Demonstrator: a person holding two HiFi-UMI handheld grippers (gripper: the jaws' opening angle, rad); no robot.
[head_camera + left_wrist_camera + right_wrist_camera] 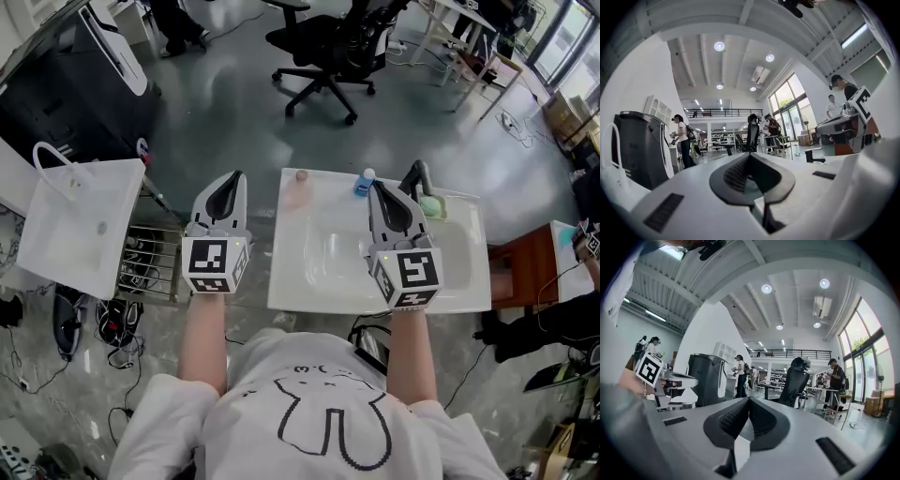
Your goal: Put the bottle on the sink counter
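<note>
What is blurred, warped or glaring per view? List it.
Head view: sharp, evenly lit, white rectangular sink counter bright. Left gripper view: fisheye, black corners, grey-jawed left gripper soft up close, round ceiling lamps glare. Right gripper view: same warp, grey-jawed right gripper soft, tall windows bright.

Left gripper (238, 177), right gripper (375, 186) closed

Pale pinkish bottle (299, 188) upright on white sink counter (291, 272), rear left corner.

Bottle (364, 184) at far rim of sink counter (309, 281), left of faucet (415, 175)
</note>
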